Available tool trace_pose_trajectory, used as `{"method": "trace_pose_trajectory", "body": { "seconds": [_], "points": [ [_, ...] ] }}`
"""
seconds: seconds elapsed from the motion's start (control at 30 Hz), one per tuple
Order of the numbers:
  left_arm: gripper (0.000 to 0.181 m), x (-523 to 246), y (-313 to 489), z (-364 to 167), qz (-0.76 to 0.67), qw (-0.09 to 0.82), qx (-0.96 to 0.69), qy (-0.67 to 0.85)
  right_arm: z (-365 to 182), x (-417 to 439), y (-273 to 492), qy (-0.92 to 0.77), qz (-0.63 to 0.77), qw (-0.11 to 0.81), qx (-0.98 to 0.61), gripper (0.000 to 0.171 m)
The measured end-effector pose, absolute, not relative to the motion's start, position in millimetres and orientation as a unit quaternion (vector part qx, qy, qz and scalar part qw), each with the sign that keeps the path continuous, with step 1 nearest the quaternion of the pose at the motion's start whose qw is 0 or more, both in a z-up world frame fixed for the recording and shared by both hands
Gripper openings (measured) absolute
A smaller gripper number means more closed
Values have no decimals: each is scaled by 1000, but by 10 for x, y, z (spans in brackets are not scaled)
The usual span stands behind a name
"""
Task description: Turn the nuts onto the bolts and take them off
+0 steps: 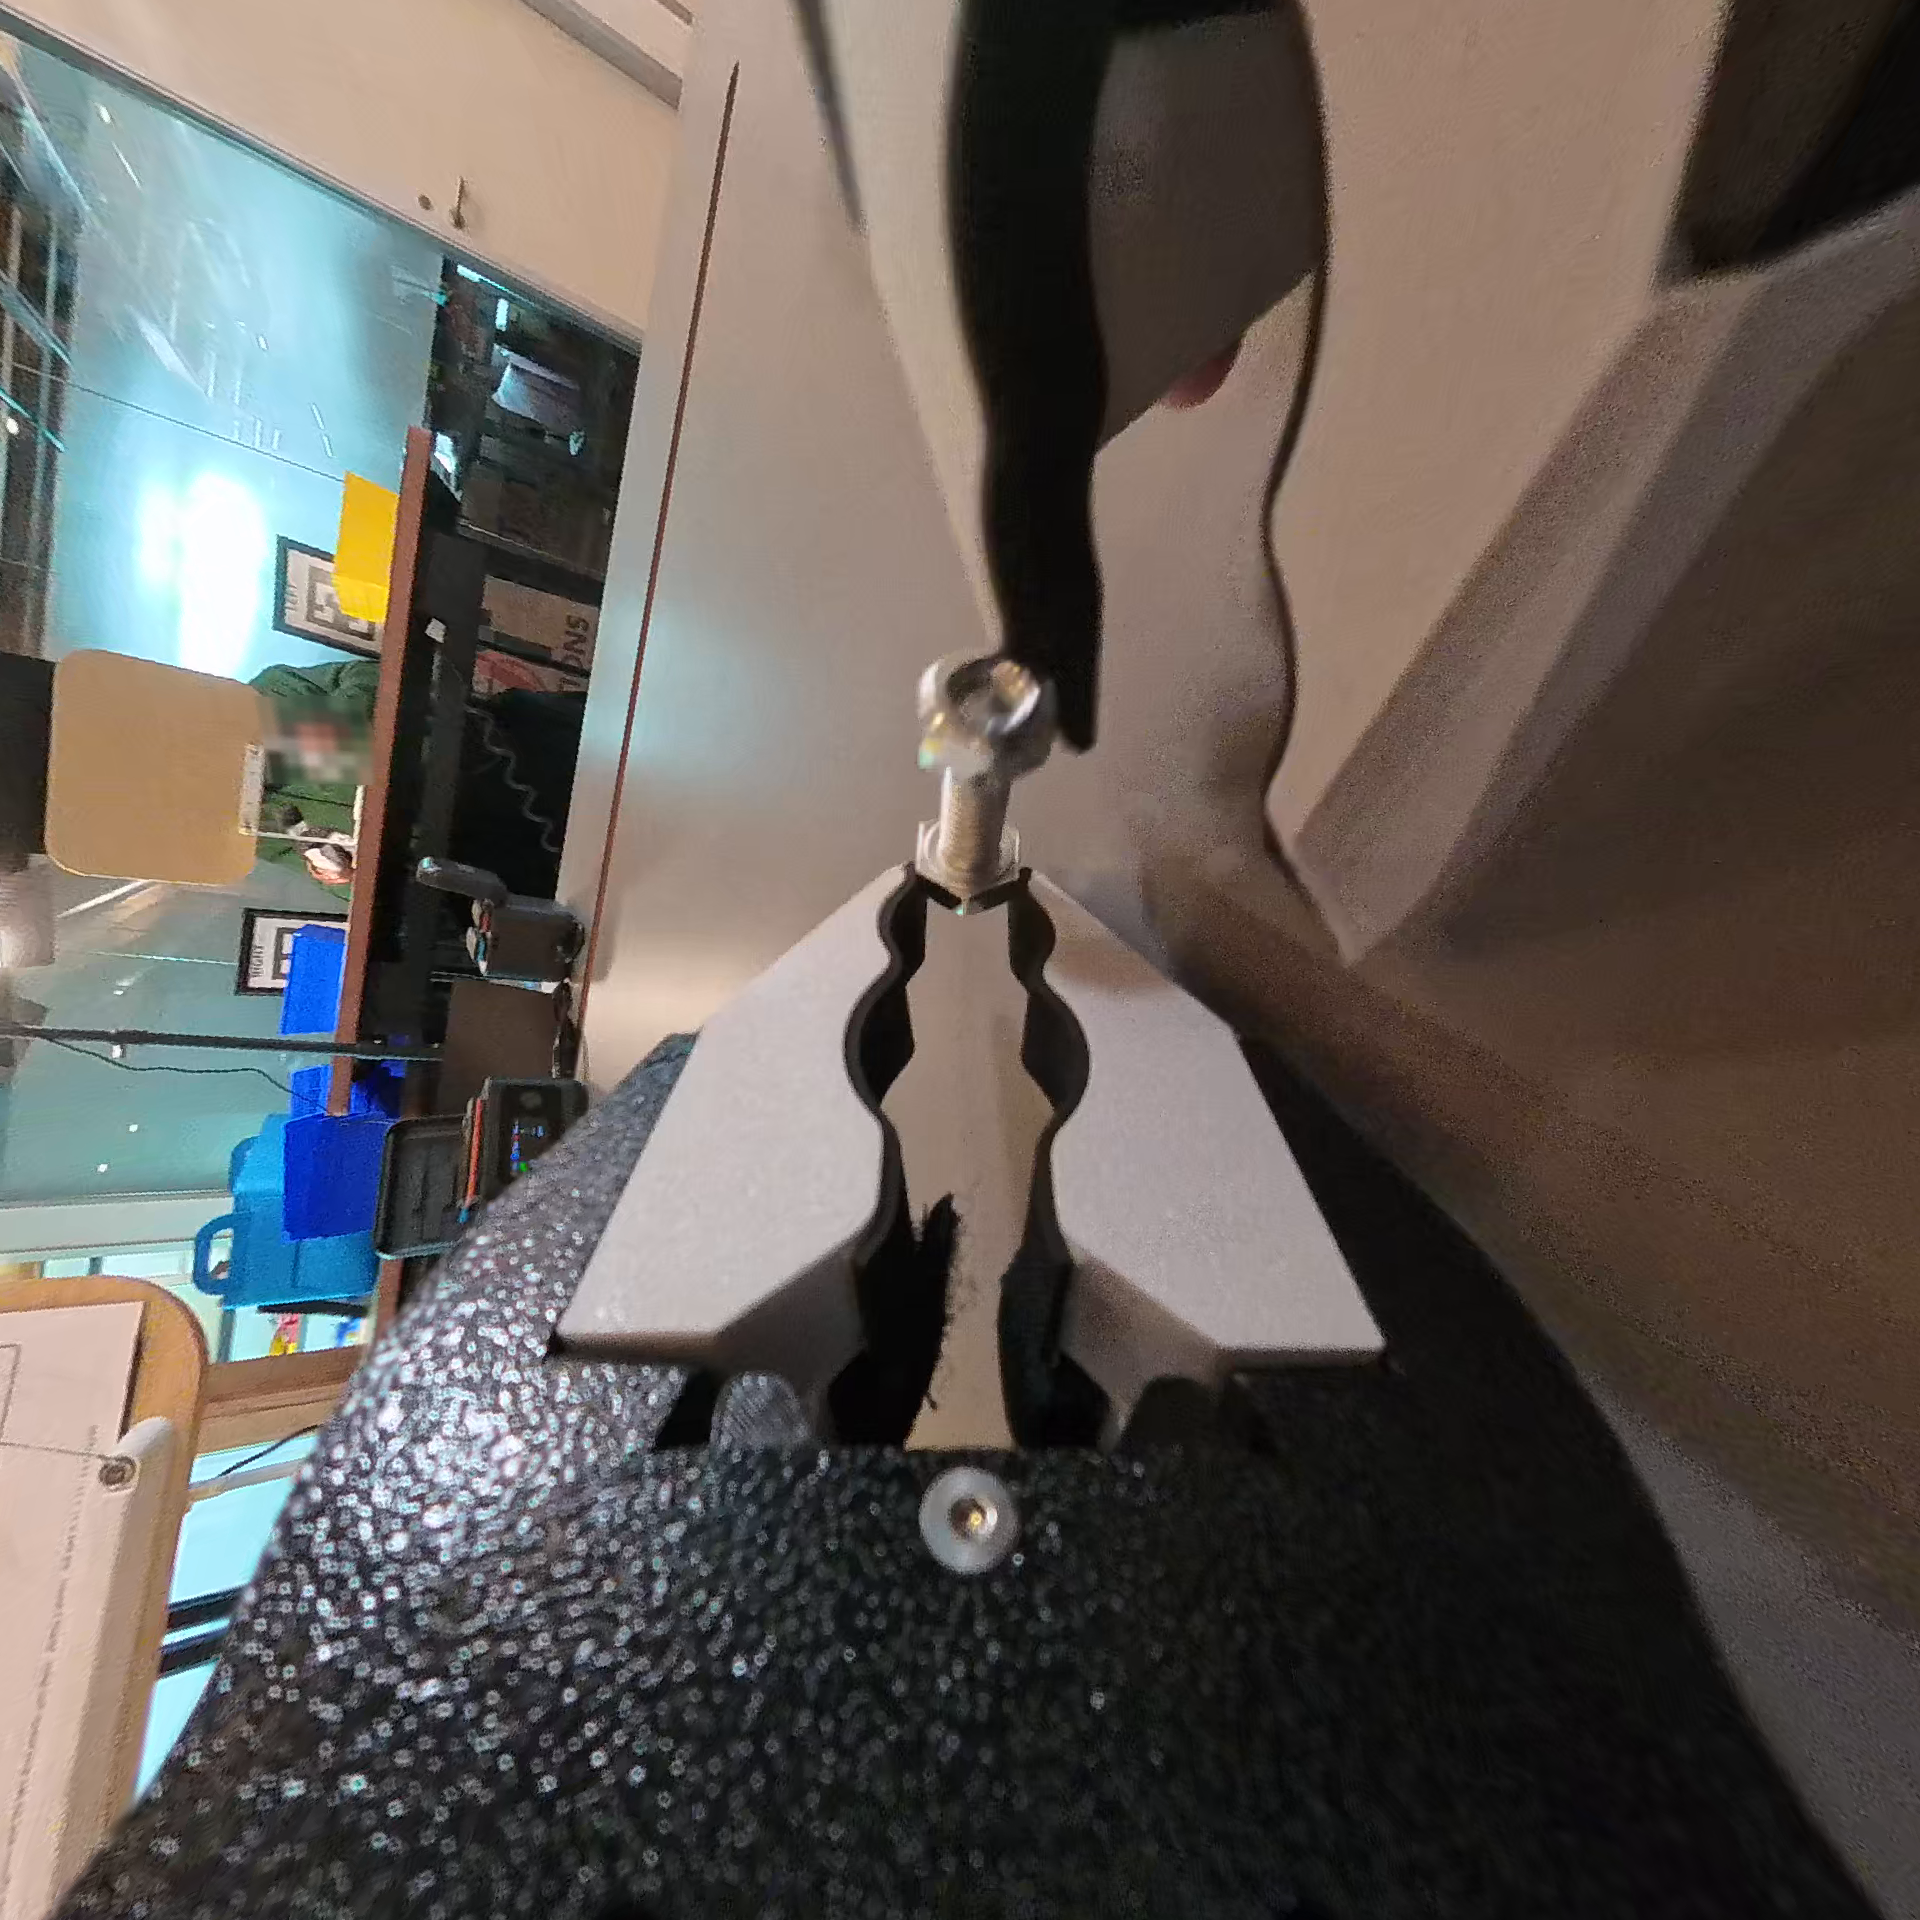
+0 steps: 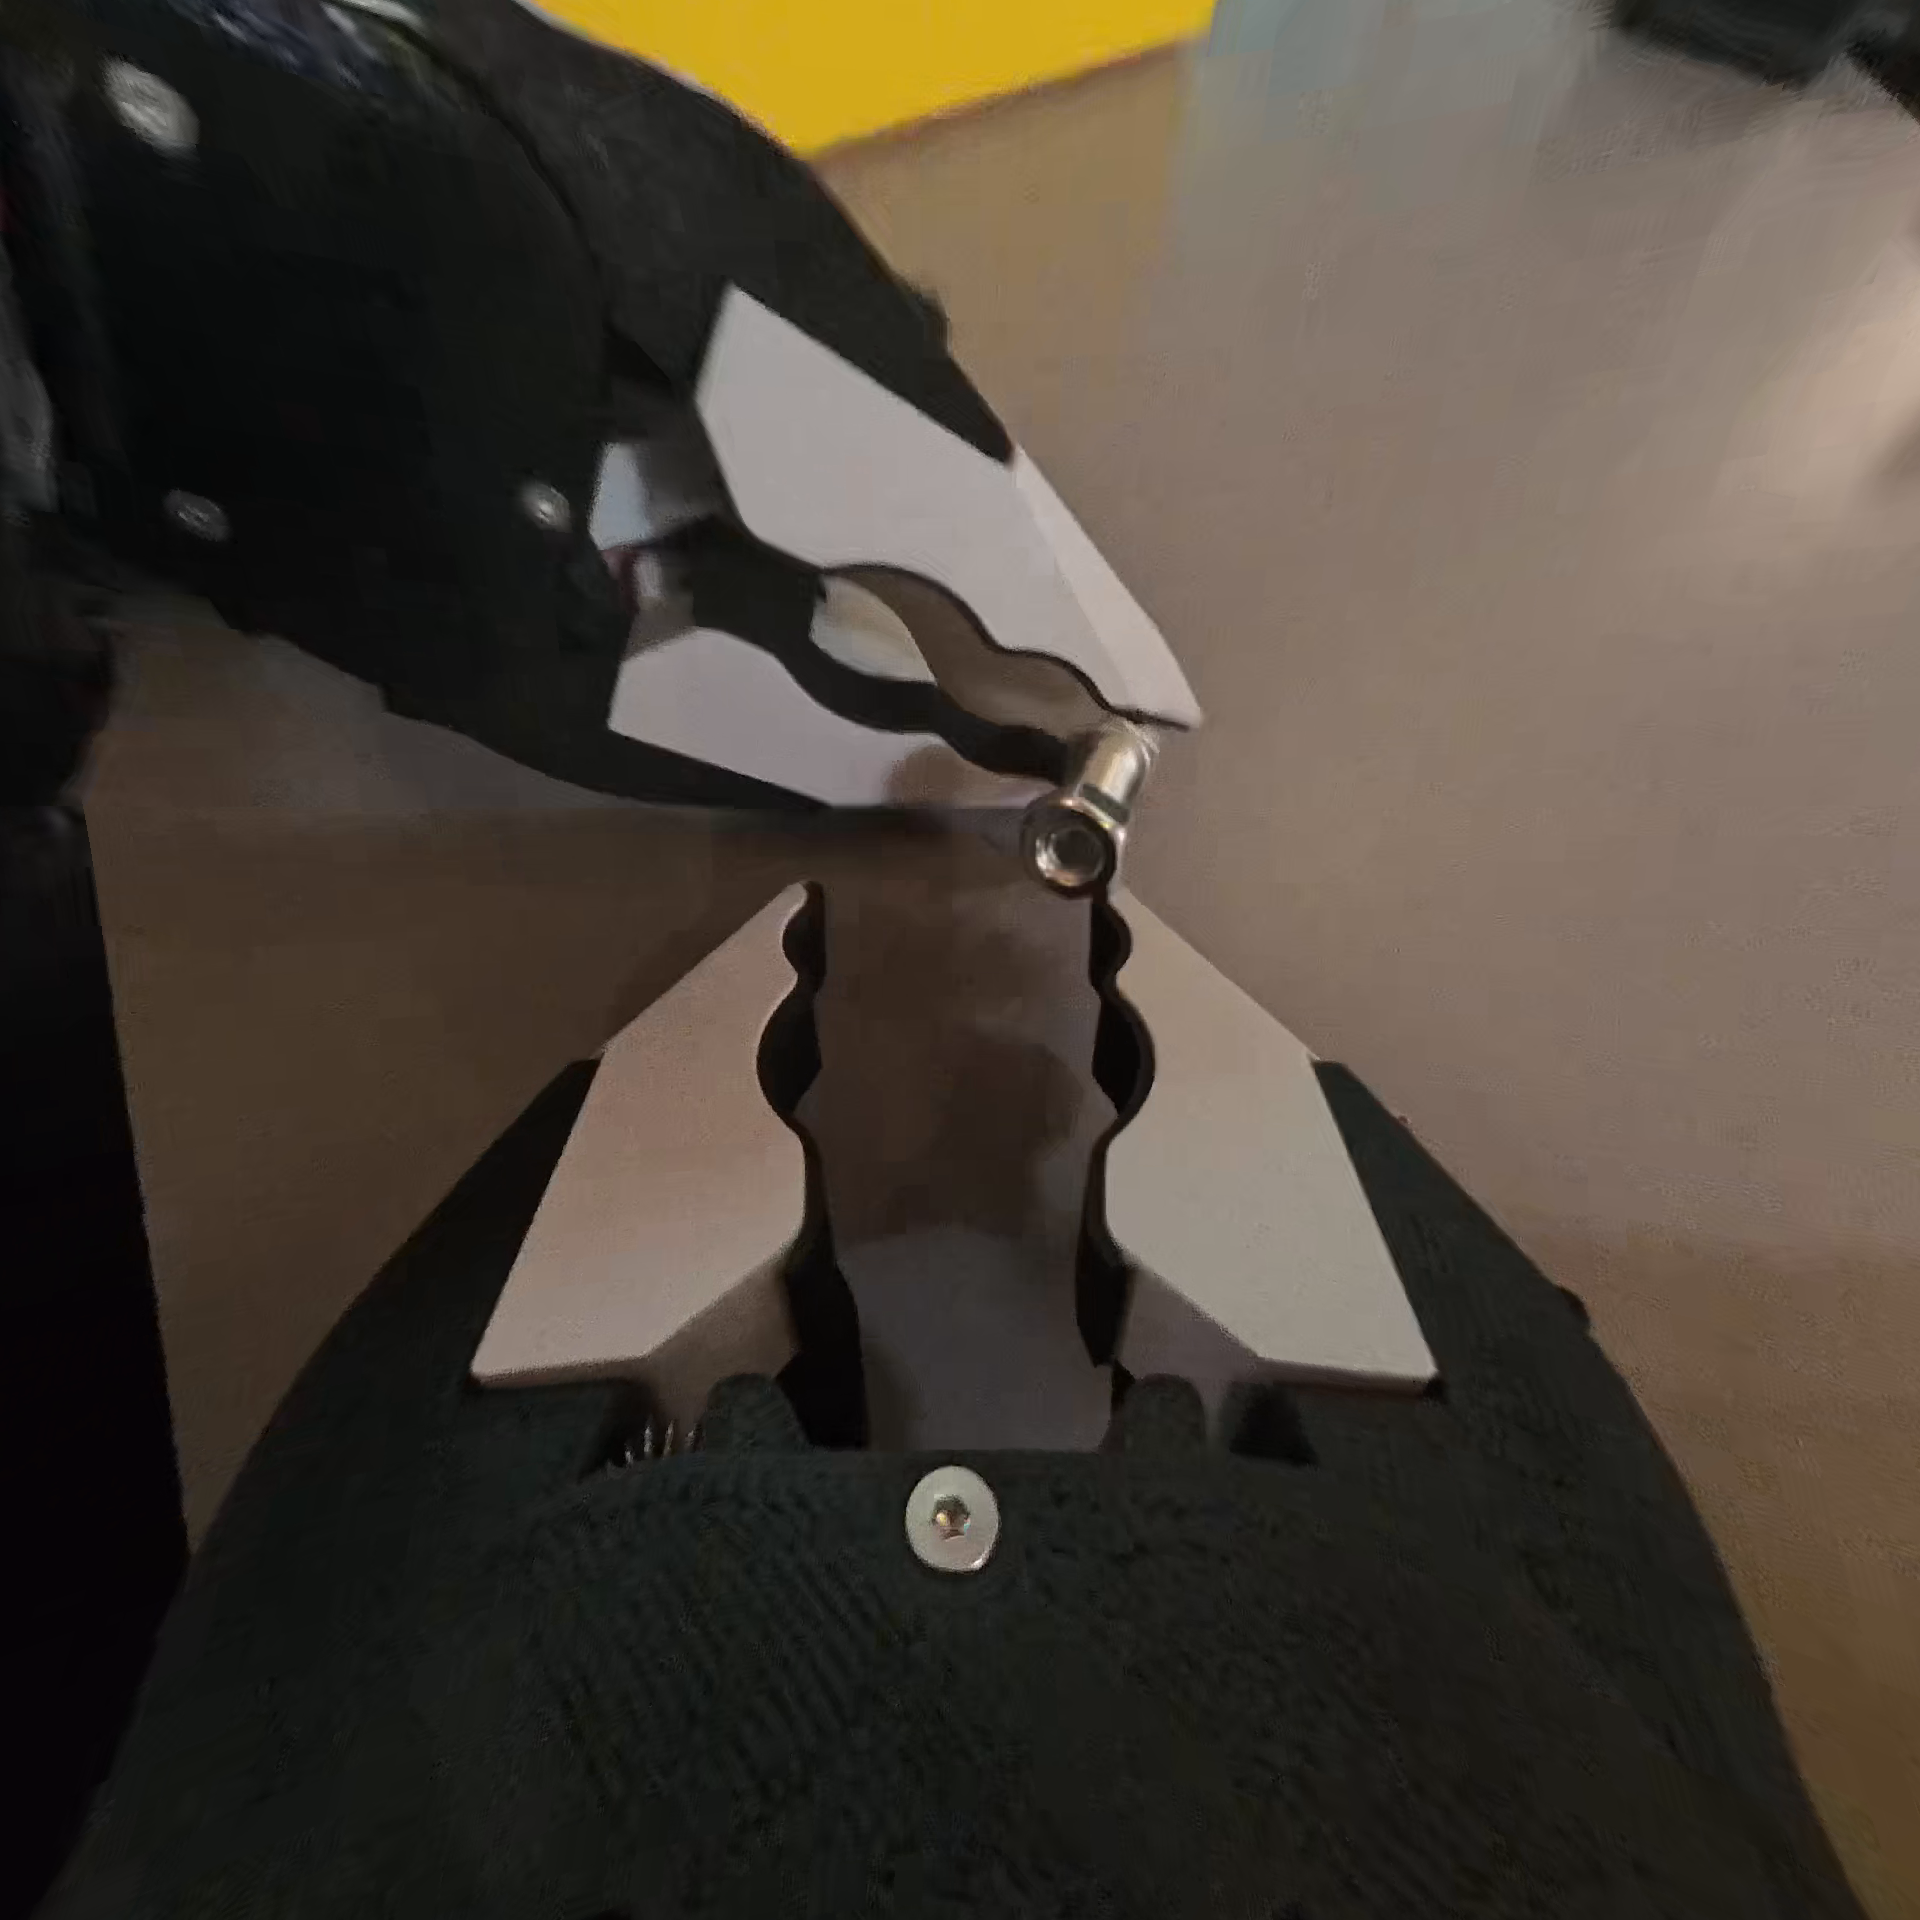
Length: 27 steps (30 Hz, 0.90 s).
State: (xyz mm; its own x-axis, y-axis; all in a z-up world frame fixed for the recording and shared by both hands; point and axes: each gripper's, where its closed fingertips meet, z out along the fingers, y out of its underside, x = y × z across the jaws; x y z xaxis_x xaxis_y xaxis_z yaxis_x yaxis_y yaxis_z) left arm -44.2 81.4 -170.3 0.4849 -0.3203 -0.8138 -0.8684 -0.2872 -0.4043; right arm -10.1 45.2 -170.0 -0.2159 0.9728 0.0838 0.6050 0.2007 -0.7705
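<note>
My left gripper (image 1: 971, 896) is shut on a steel hex nut (image 1: 971, 871) at its fingertips. A steel bolt (image 1: 968, 795) is threaded in the nut and sticks straight out from it, its socket head (image 1: 982, 698) at the far end. In the right wrist view my right gripper (image 2: 956, 899) is open, and the bolt head (image 2: 1070, 854) sits just off its right fingertip (image 2: 1127, 935), not between the fingers. The left gripper (image 2: 1138, 732) reaches in from the upper left there. In the left wrist view one black right finger (image 1: 1039, 582) touches the bolt head from above.
A brown tabletop (image 2: 1507, 935) lies behind both grippers. A yellow object (image 2: 883, 52) is at its far edge. A thin black cable (image 1: 1283, 582) hangs near the right gripper. Blue bins (image 1: 312, 1174), dark shelving (image 1: 499, 727) and a person (image 1: 312, 769) are off to the left.
</note>
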Motion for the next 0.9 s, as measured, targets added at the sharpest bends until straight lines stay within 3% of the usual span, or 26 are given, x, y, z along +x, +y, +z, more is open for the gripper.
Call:
{"method": "trace_pose_trajectory", "body": {
  "seconds": [0.13, 0.2, 0.37, 0.5, 0.7, 0.9],
  "points": [
    [15, -444, 812, -1703, 310, 442, -740, 401, -1501, -213, 522, -733, 276, 412, -465, 43],
    [15, -444, 812, -1702, 312, 442, -739, 402, -1586, -171, 616, -724, 260, 389, -506, 42],
    [15, -450, 812, -1694, 325, 439, -734, 404, -1543, -233, 620, -699, 278, 392, -529, 17],
    [16, -387, 793, -1648, 330, 460, -710, 418, -1561, -183, 614, -737, 287, 390, -472, 17],
    [38, -88, 698, -1517, 205, 540, -704, 414, -1478, 105, 567, -793, 349, 383, -319, 17],
    [24, 160, 559, -1542, 112, 554, -690, 452, -1357, 245, 383, -804, 391, 379, -239, 16]
  ]
}}
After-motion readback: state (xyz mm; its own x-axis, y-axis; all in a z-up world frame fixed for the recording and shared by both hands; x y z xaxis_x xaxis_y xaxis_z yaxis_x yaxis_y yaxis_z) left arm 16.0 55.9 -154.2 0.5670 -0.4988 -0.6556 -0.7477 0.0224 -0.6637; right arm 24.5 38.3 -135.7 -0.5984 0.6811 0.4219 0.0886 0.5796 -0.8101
